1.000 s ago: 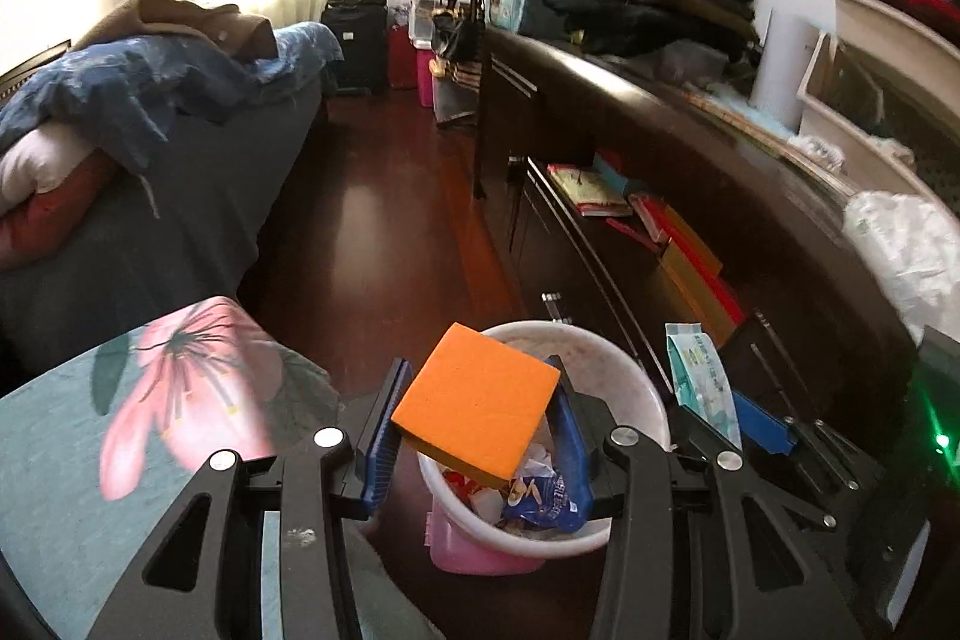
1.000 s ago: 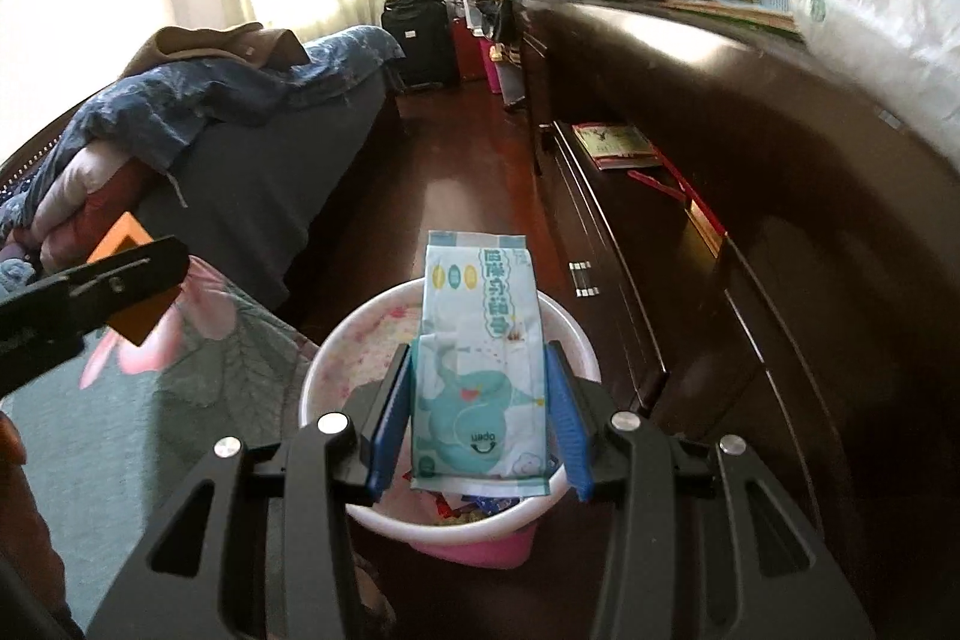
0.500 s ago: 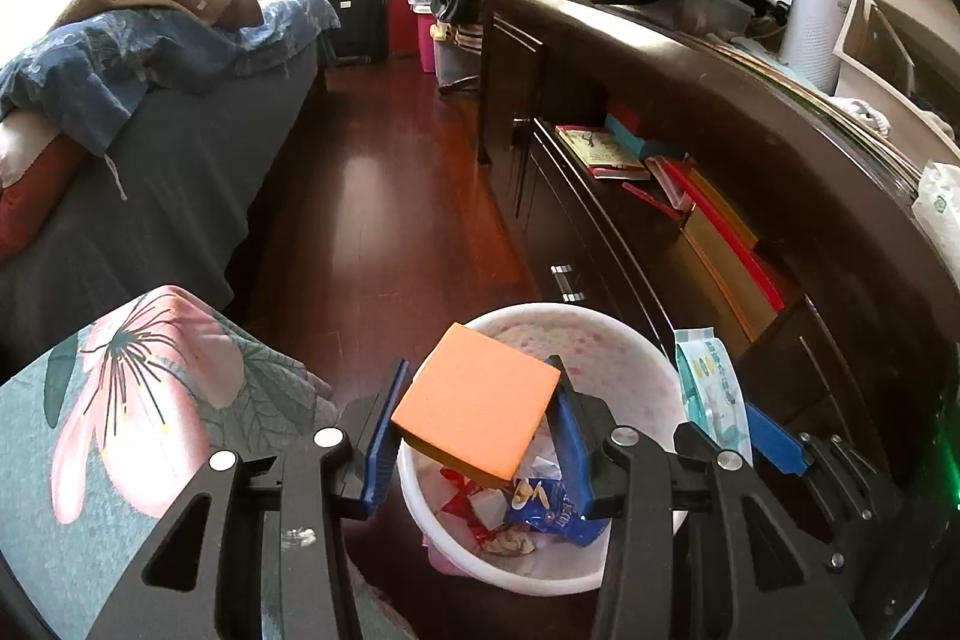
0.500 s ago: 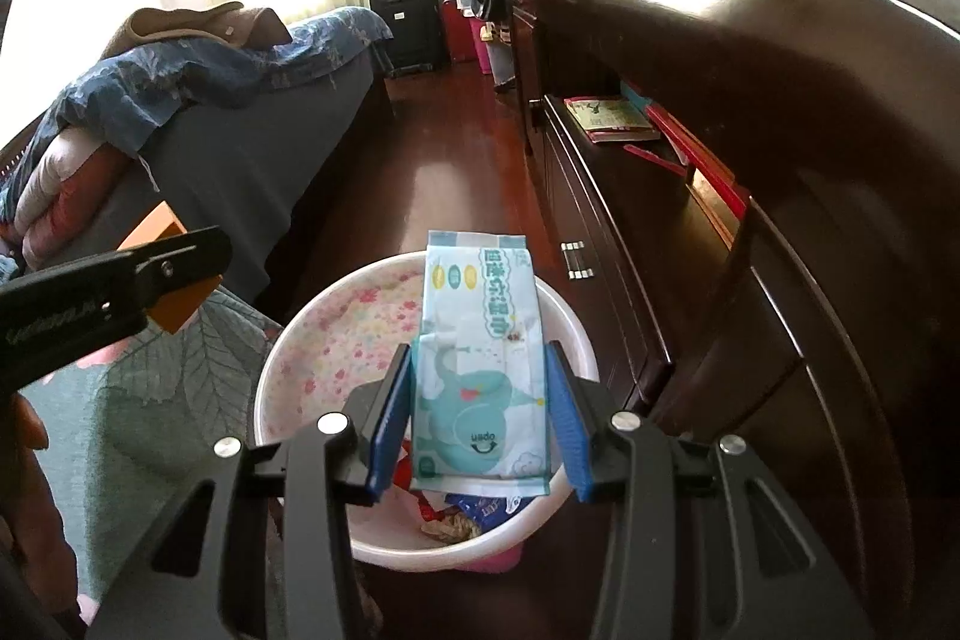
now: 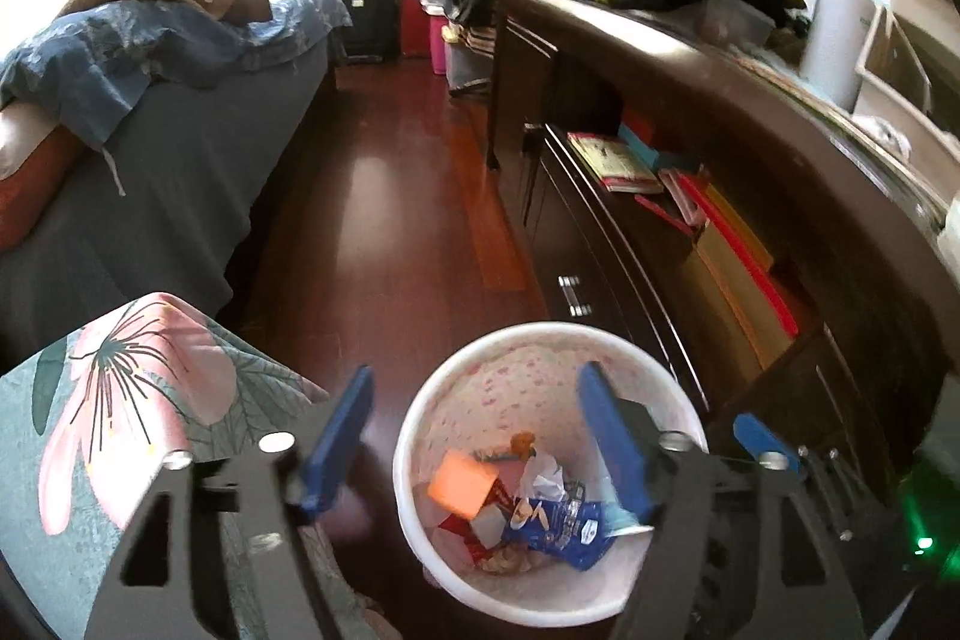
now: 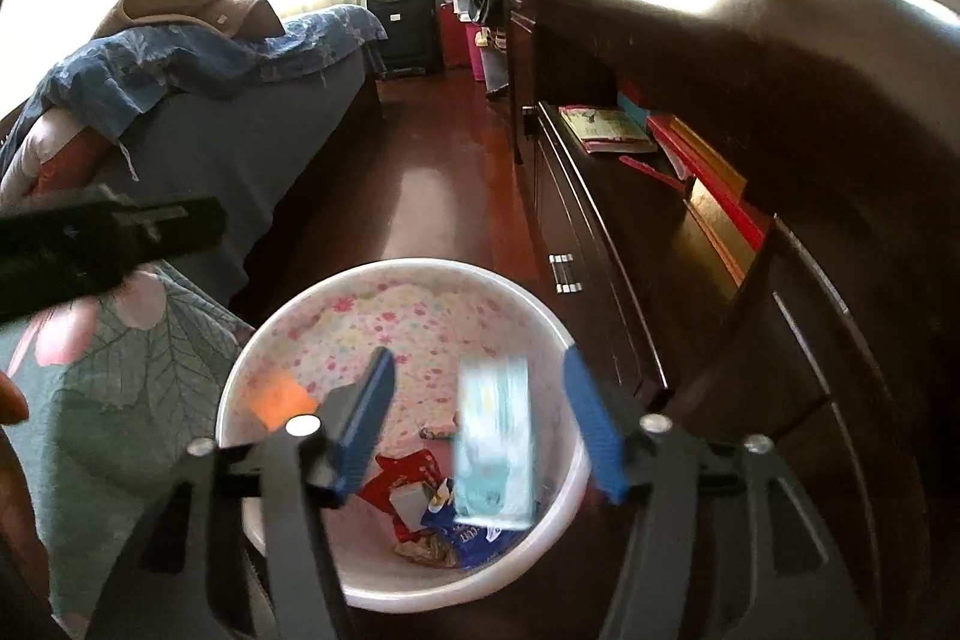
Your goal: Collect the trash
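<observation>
Both grippers had just let go; the left gripper [image 5: 474, 436] and right gripper [image 6: 480, 424] stood spread, the orange pad [image 5: 462, 481] and wipes packet [image 6: 495, 448] dropping into the near bin [image 6: 420, 274]; this trash was collected.

The waste bin [image 5: 543, 340] stands on the wood floor [image 5: 384, 196], between the low cabinet [image 5: 690, 244] on its right and the flower-print cloth [image 5: 138, 400] on its left. In the bin lie a square sponge [image 5: 462, 481], a snack bag [image 5: 561, 523] right of it, and crumpled wrappers between. The wet-wipes pack [image 6: 495, 439] is over the bin's right half. Books [image 5: 612, 154] lie in the cabinet's shelf. The bed [image 5: 150, 148] runs along the left; a suitcase [image 5: 366, 10] stands behind it.
</observation>
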Demonstrator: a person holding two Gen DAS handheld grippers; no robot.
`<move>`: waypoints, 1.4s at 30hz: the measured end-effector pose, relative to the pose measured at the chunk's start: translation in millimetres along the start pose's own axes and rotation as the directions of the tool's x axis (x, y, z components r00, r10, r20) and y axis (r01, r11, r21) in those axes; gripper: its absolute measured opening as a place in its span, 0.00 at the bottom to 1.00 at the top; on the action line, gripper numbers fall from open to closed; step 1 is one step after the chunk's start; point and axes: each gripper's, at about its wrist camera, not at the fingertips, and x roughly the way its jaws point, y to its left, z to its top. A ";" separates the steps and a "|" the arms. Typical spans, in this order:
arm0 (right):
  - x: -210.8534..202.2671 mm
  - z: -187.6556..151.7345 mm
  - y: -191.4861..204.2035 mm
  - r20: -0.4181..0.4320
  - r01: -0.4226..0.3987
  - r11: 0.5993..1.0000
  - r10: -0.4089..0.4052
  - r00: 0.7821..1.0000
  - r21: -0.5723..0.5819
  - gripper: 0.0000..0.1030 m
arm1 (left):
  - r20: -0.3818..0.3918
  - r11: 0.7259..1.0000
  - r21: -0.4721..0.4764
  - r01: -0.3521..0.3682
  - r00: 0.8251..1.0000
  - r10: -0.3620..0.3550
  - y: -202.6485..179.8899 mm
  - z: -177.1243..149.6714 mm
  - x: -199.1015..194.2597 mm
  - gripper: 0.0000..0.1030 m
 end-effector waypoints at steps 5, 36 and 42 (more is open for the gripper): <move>-1.0 -4.8 -2.4 -0.007 -0.004 1.000 0.004 1.000 0.012 0.65 | 0.014 1.000 -0.011 0.000 1.000 0.000 3.9 1.1 -7.4 0.79; -346.1 -114.8 157.2 0.115 -0.196 0.958 0.224 0.968 -0.211 0.97 | 0.240 0.878 -0.338 -0.339 0.871 0.429 115.6 -192.6 -413.8 0.96; -423.8 -135.2 185.0 0.248 -0.187 0.937 0.264 0.932 -0.294 0.97 | 0.296 0.827 -0.392 -0.402 0.796 0.527 121.0 -234.1 -488.5 0.96</move>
